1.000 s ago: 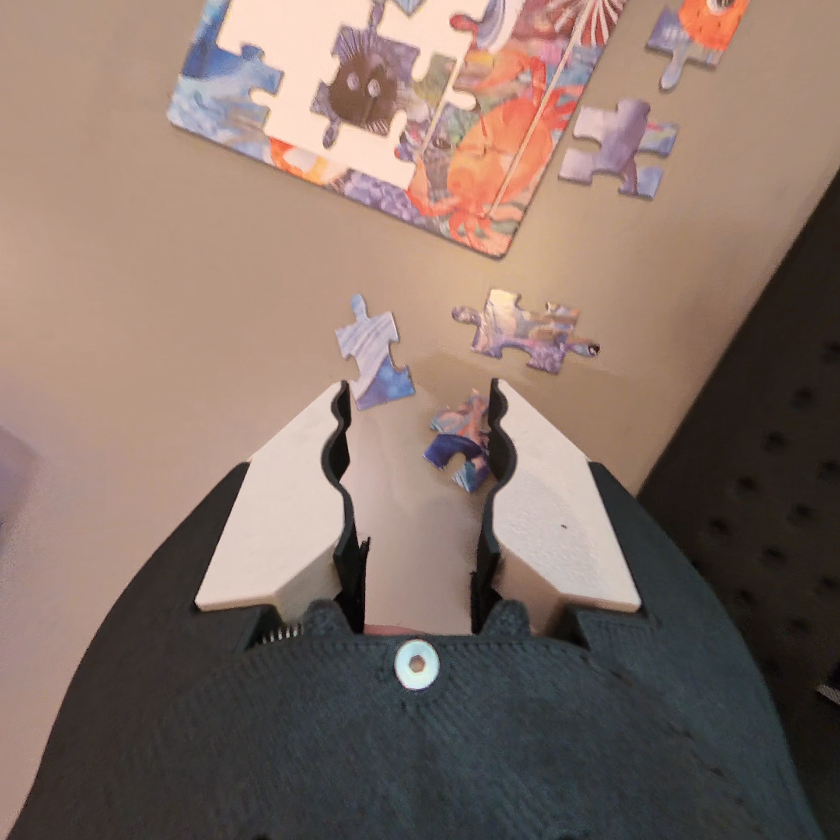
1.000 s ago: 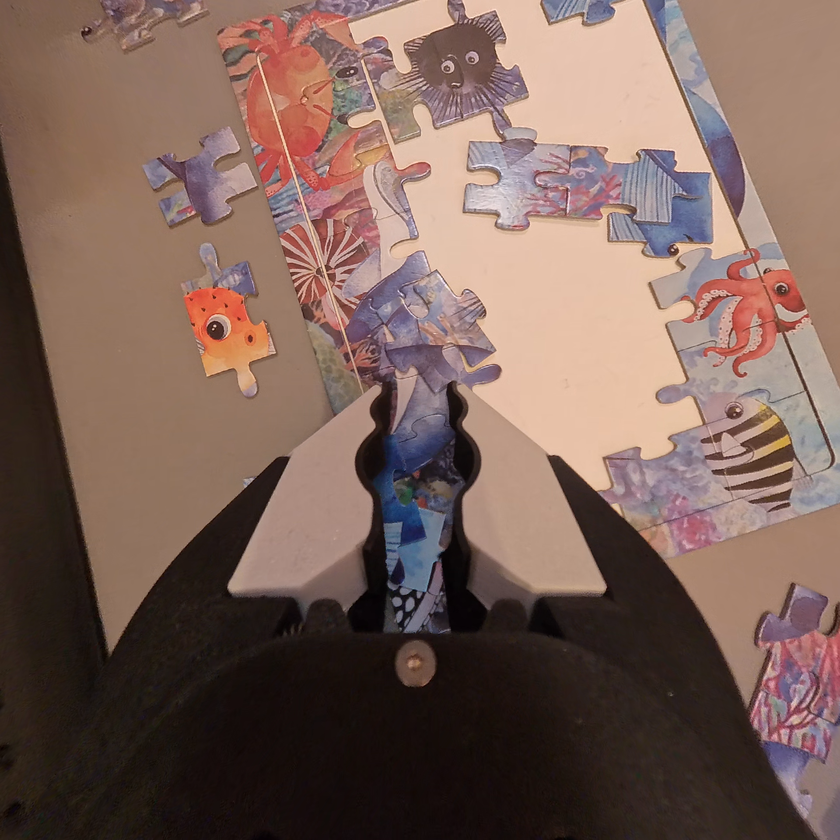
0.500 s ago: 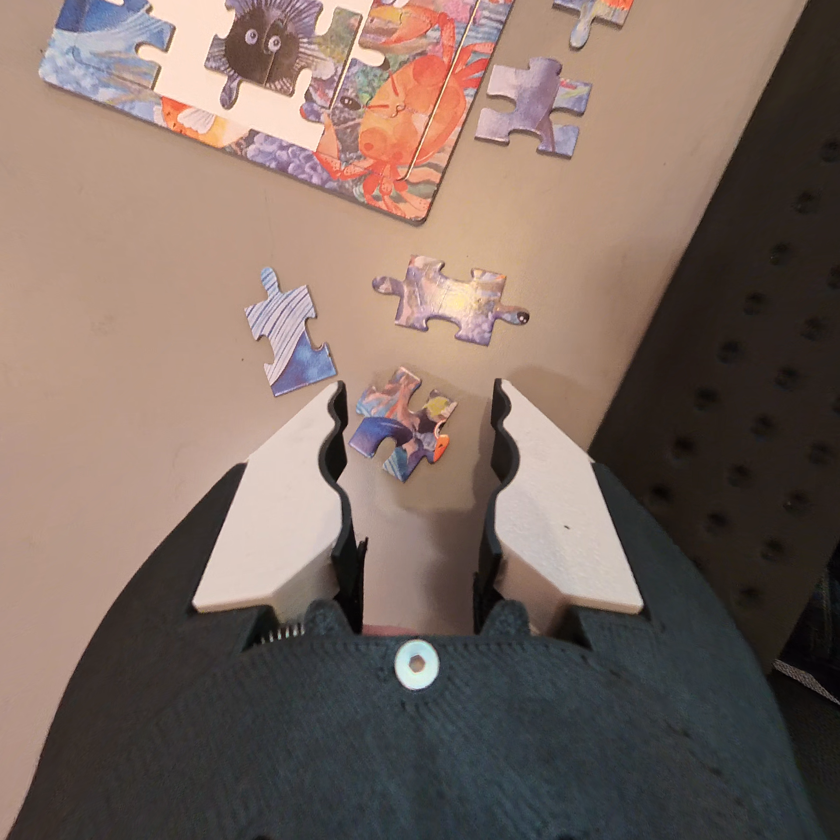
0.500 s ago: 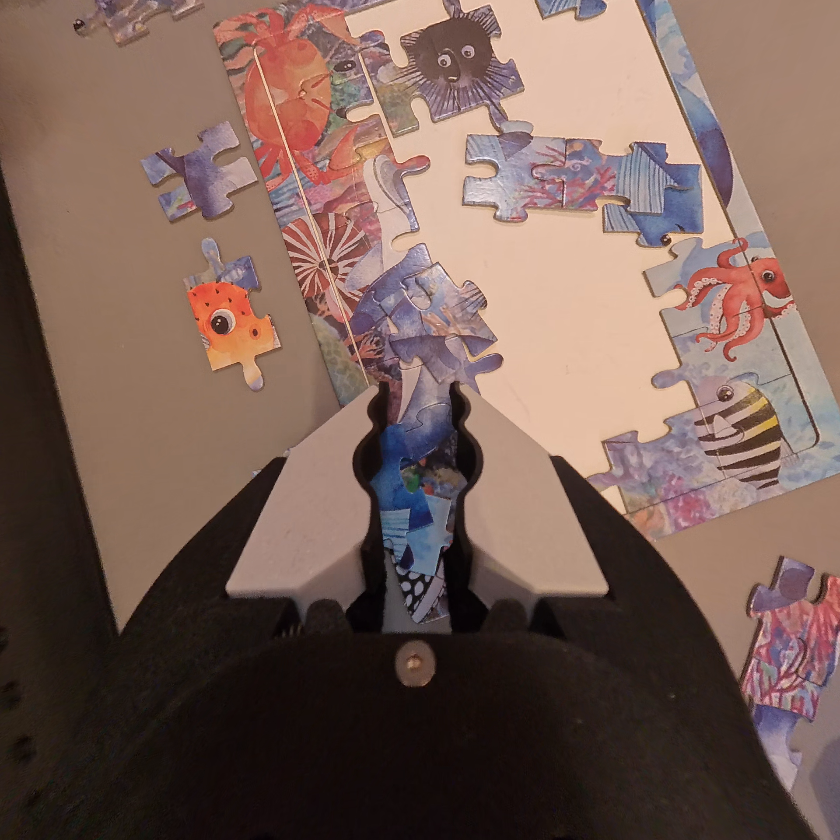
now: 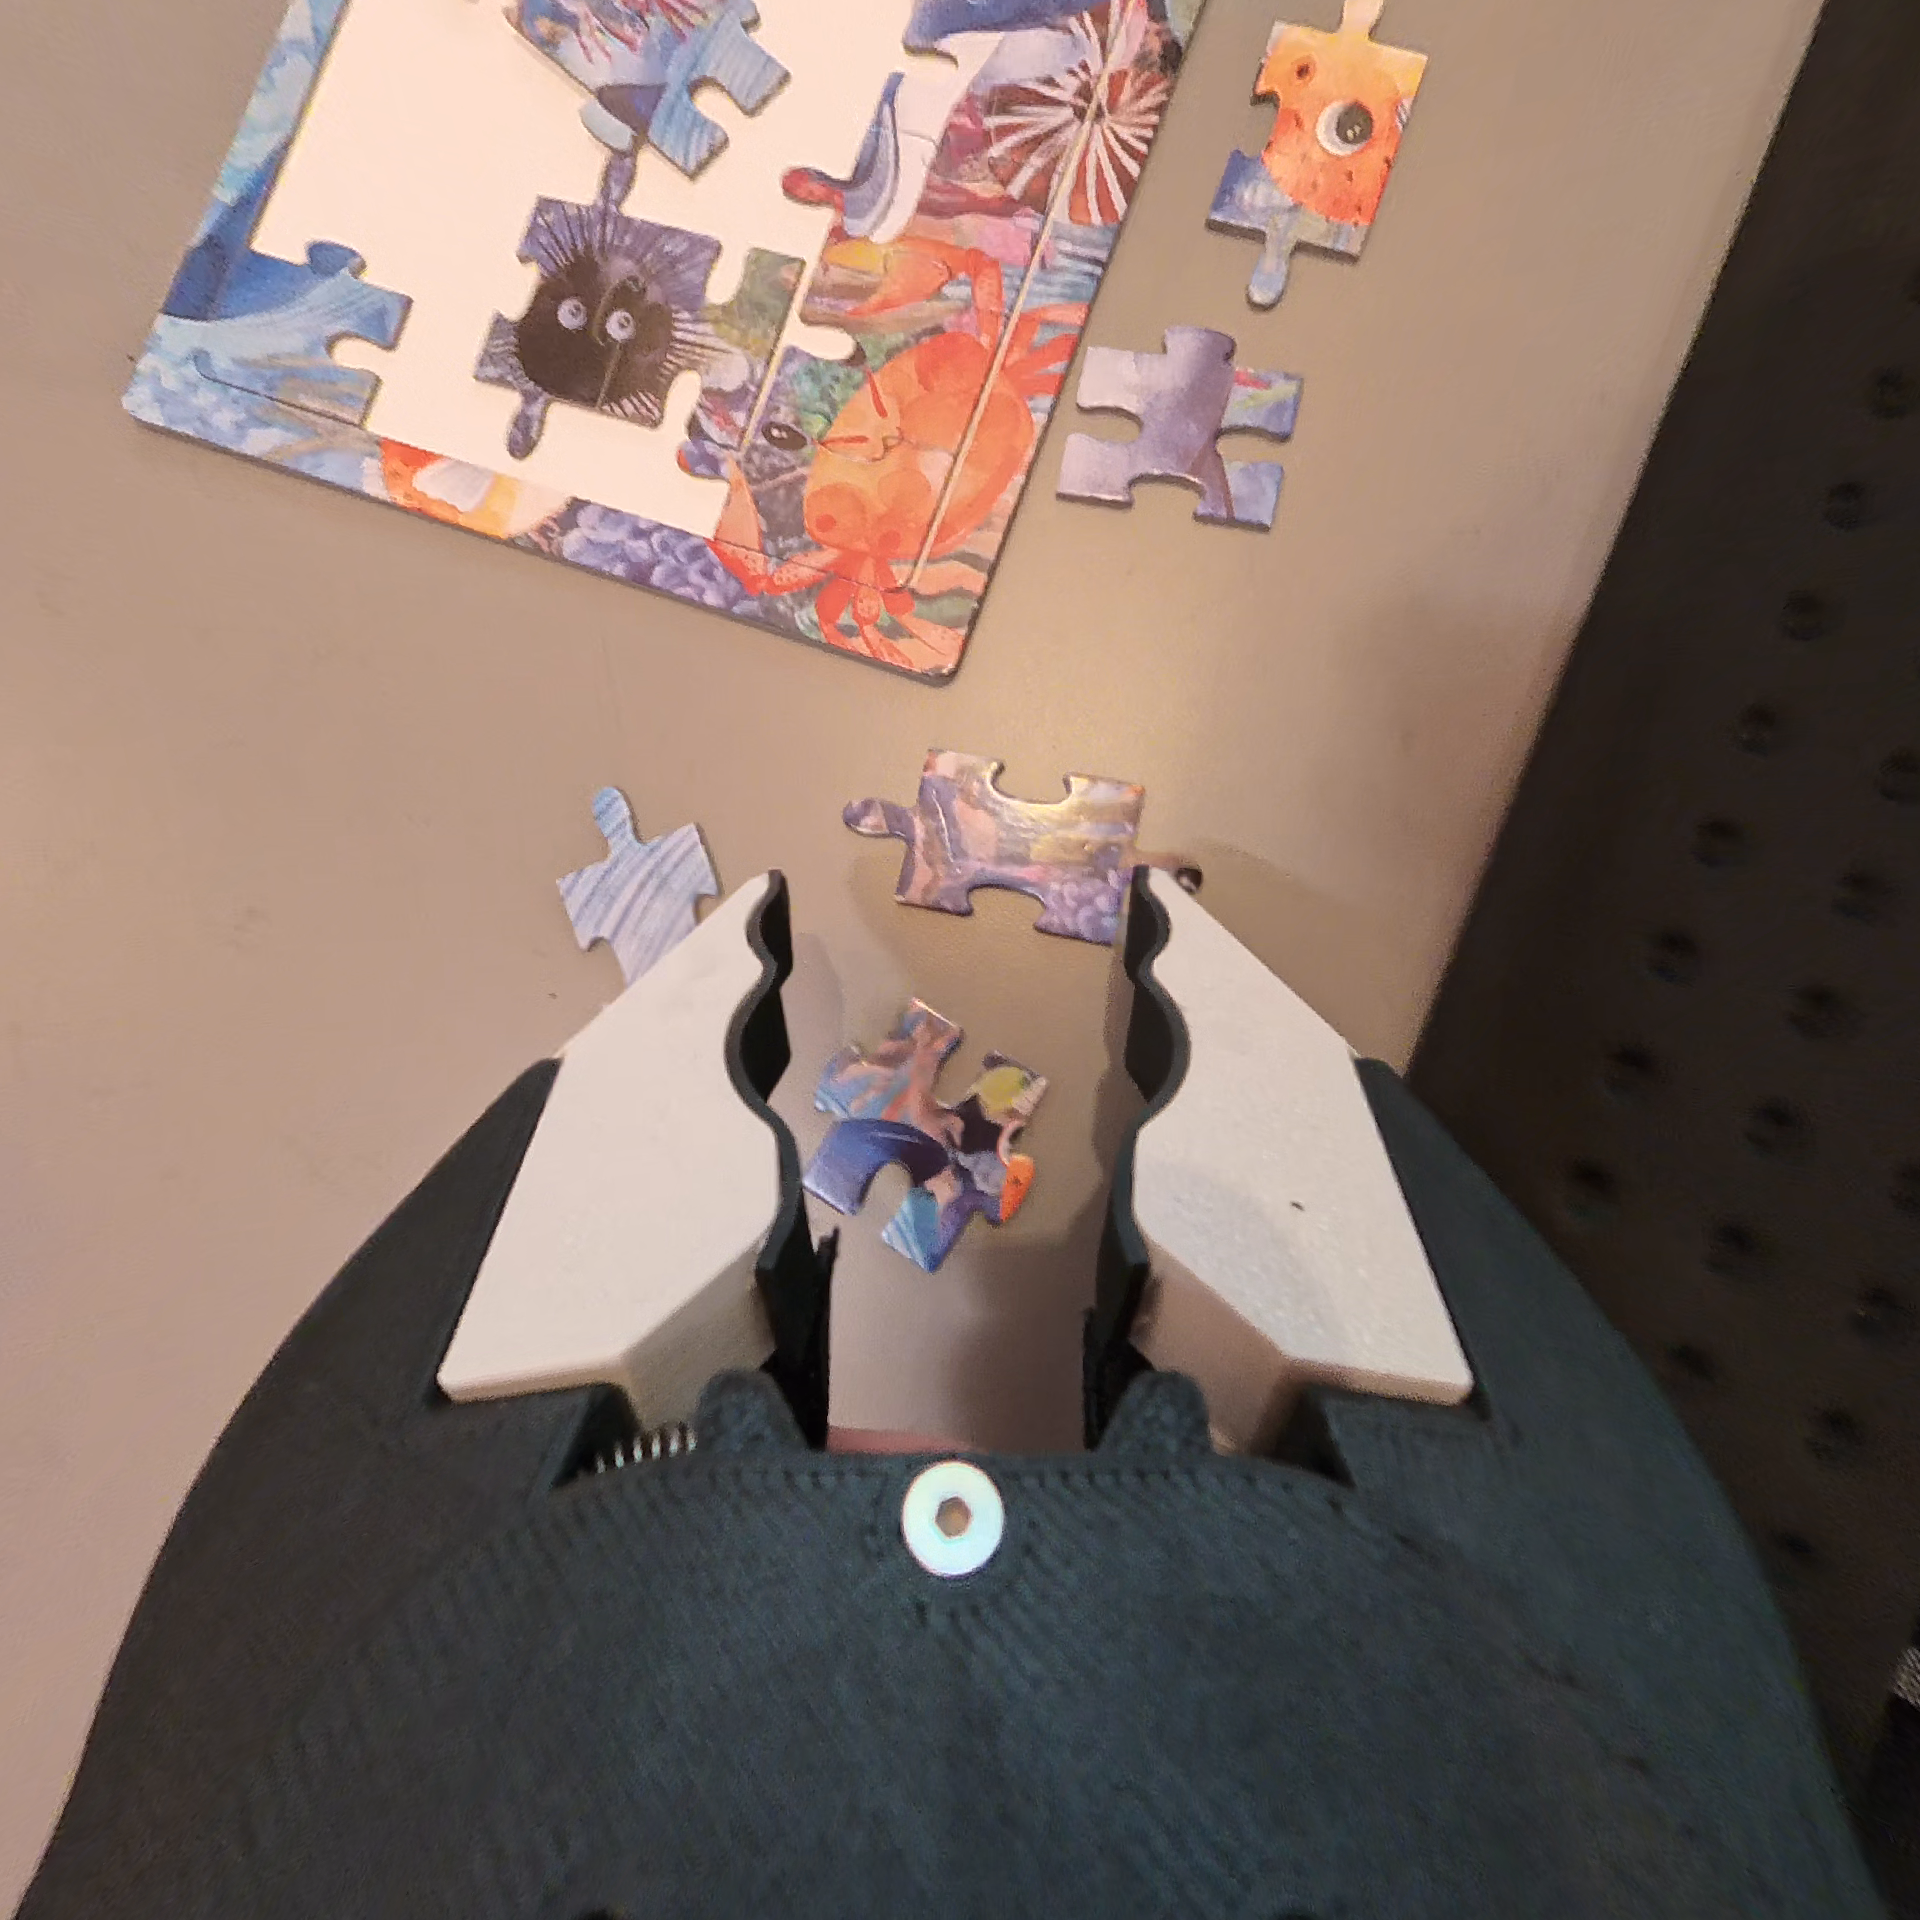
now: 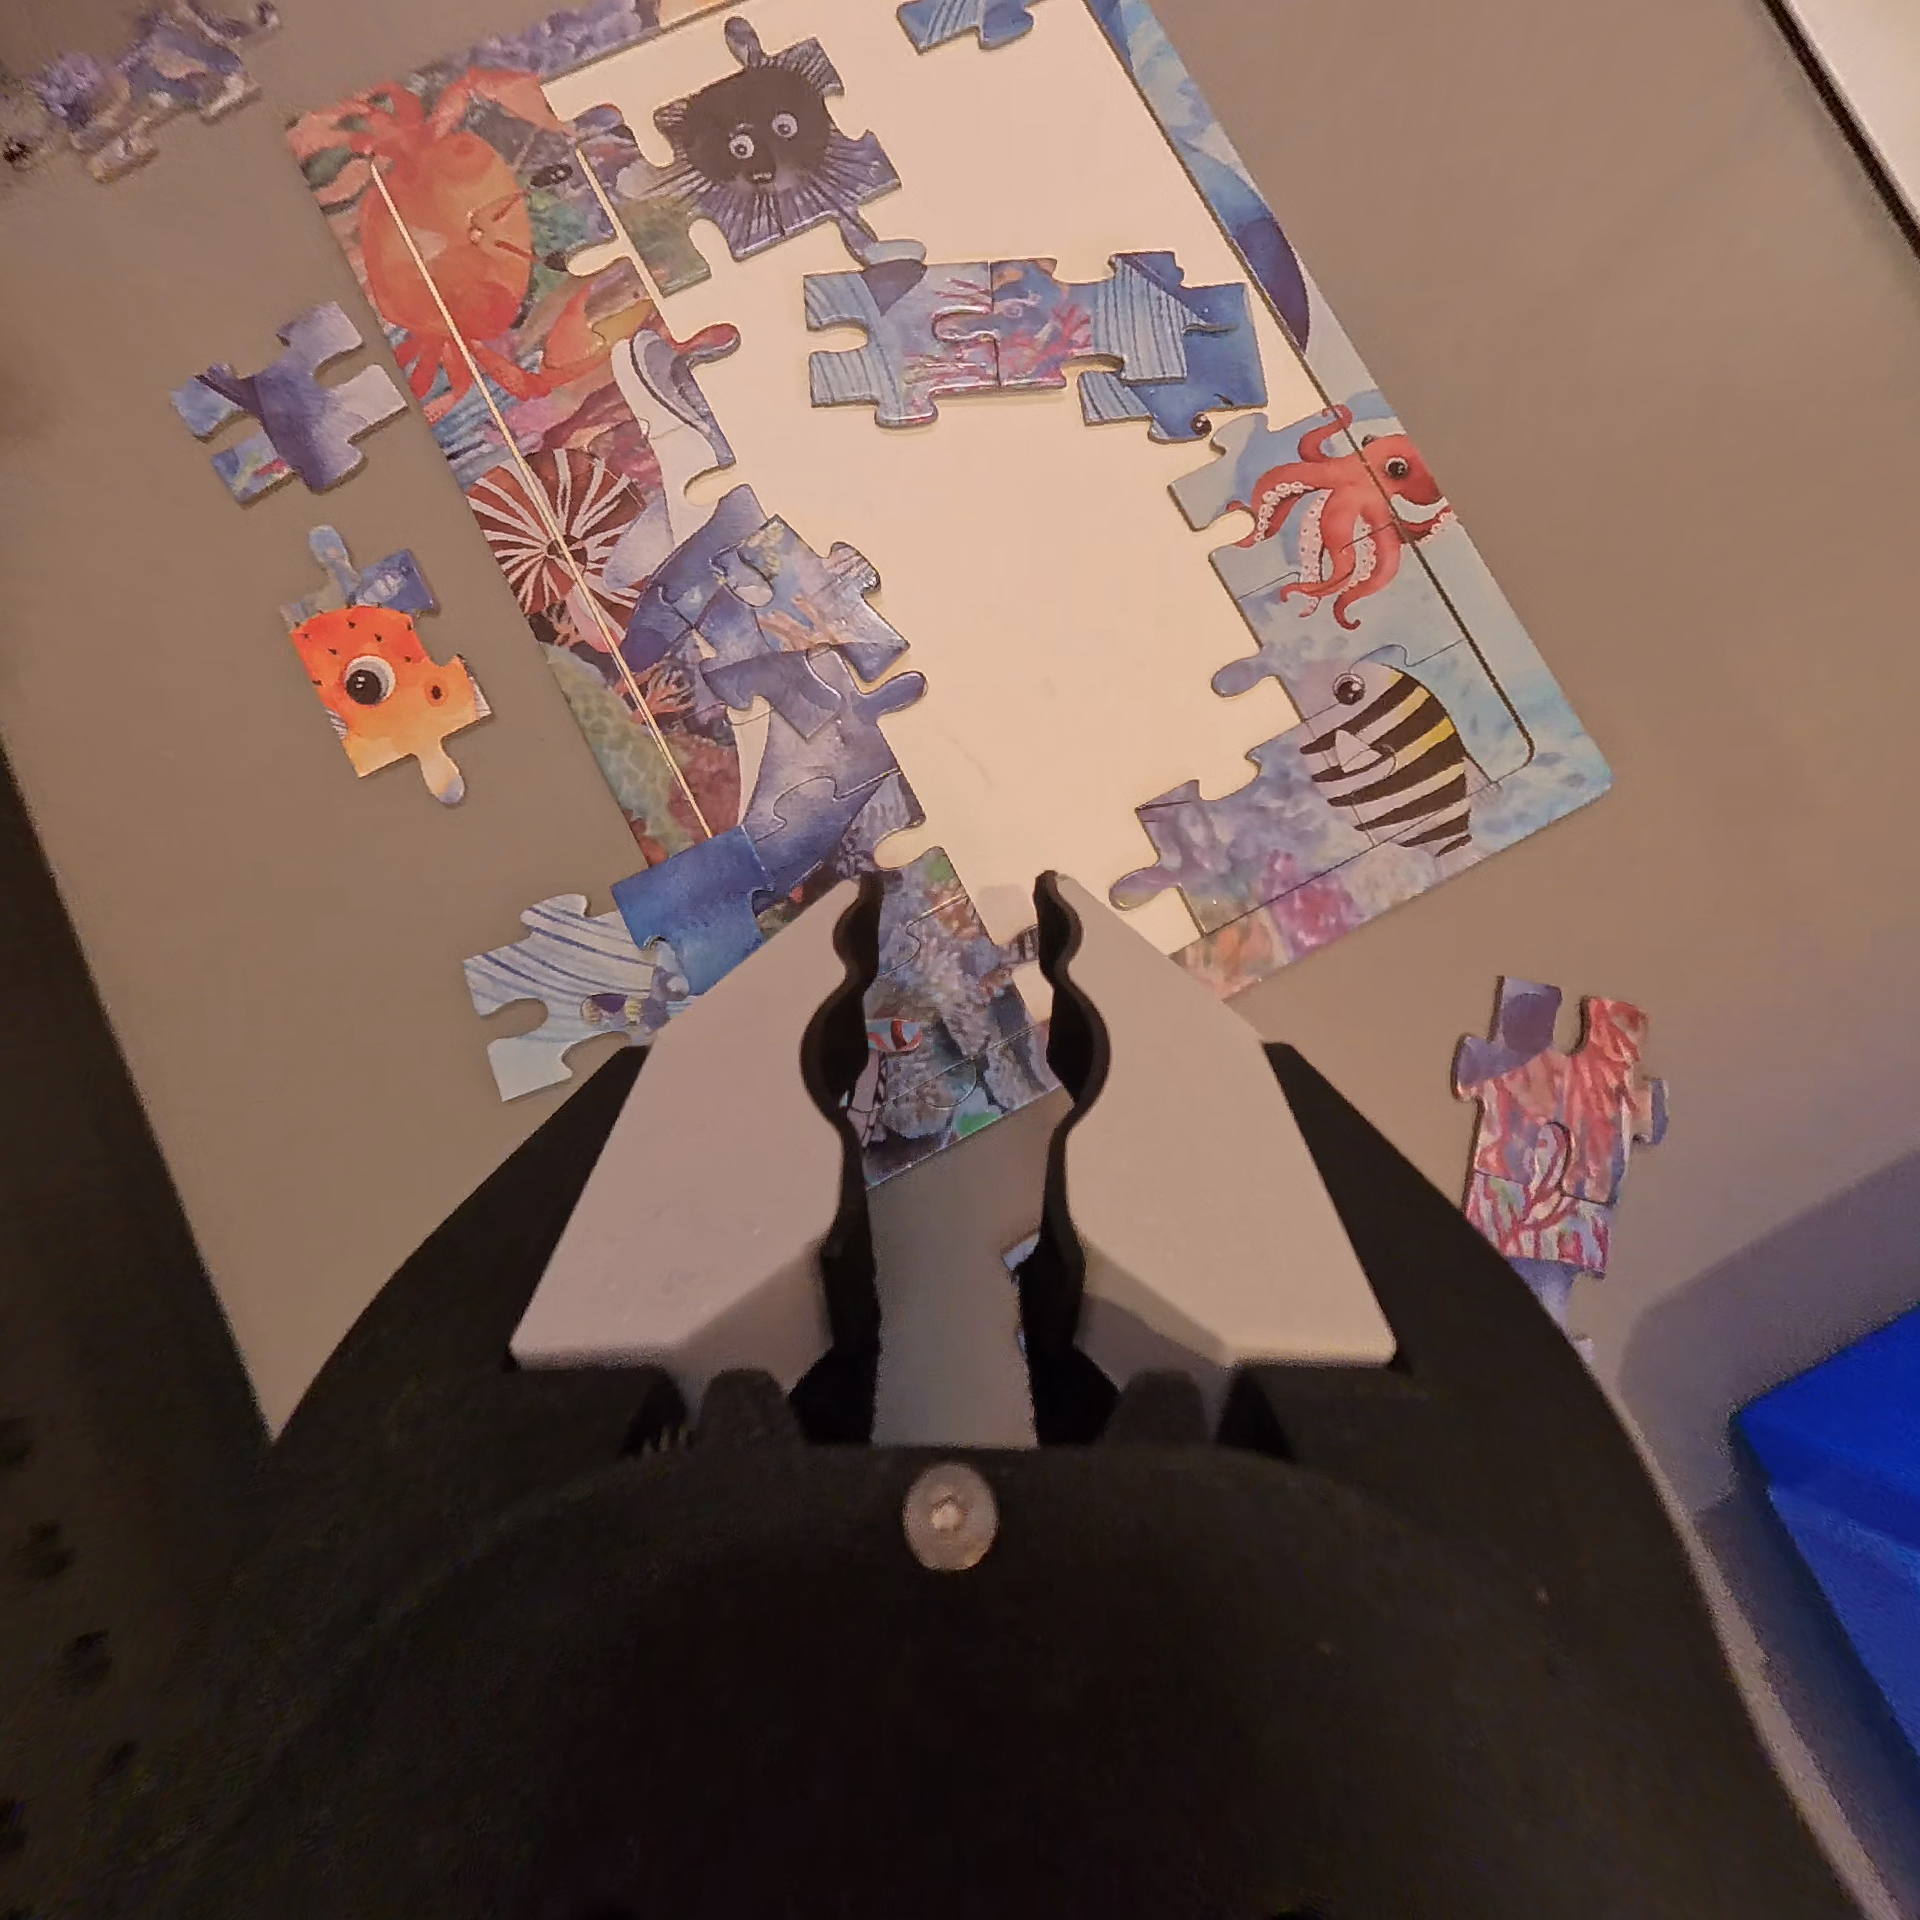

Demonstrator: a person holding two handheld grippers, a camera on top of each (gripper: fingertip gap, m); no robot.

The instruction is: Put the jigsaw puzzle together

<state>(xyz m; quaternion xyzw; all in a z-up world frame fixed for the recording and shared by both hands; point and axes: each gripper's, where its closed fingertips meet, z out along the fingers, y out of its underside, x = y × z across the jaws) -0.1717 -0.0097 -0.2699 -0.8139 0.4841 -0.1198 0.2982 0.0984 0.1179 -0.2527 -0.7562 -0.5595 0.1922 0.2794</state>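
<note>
- Beige tabletop (image 5: 260,831) fills the left wrist view, and the left gripper (image 5: 954,894) hangs over it with its jaws spread wide and nothing between the pads.
- Between those jaws, apart from both fingers, a loose multicoloured piece (image 5: 925,1132) lies flat on the table.
- At 12 o'clock from it, just past the fingertips, sits a purple-blue piece (image 5: 1003,842); a pale blue striped piece (image 5: 639,883) lies at 10 o'clock, partly hidden by the left finger.
- Farther up, the jigsaw puzzle board (image 5: 644,281) holds a black sea-urchin piece (image 5: 597,332) and an orange crab (image 5: 914,457); an orange fish piece (image 5: 1325,145) and a lavender piece (image 5: 1184,426) lie off the board at 3 o'clock.
- Dark perforated panel (image 5: 1714,727) borders the table on the right.
- Grey fingers of the right gripper (image 6: 956,888) stand moderately apart in the right wrist view, holding nothing, above the board's near edge (image 6: 935,1060).
- Octopus (image 6: 1340,509) and striped fish (image 6: 1392,738) sections sit fitted at 2 o'clock of the tips; a joined blue strip (image 6: 1029,343) rests loose on the bare cream centre.
- Off the board, a pink coral piece (image 6: 1558,1122) lies at 4 o'clock and a pale blue piece (image 6: 561,987) at 9 o'clock, touching the board's corner.
- Blue object (image 6: 1839,1455) shows at the lower right edge.
</note>
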